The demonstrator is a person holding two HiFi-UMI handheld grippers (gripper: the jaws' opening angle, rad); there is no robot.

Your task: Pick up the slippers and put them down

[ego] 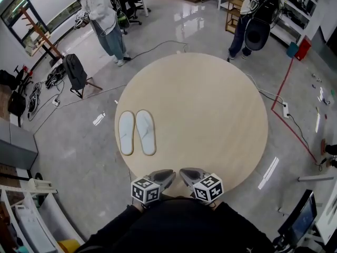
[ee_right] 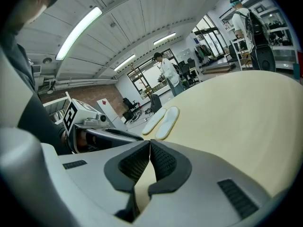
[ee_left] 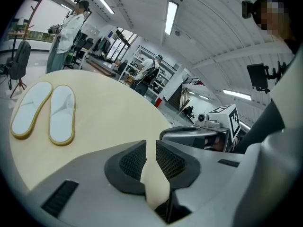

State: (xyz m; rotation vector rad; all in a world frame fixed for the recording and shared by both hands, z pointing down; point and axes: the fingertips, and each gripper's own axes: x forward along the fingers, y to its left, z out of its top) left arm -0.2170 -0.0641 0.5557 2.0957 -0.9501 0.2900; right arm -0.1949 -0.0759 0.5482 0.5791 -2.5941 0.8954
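Two white slippers with tan edging, one beside the other, lie sole-down on the left part of the round beige table. Both grippers hover side by side at the table's near edge, well short of the slippers. My left gripper is shut with only a thin slit between its pads and holds nothing. My right gripper is shut and empty, its tips touching. The left gripper view has the slippers ahead to the left of its jaws. The right gripper view shows them far ahead beyond its jaws.
One person stands on the floor beyond the table at the far left, another at the far right. A black bag on a stand and cables lie left of the table. Red tape marks the floor at right.
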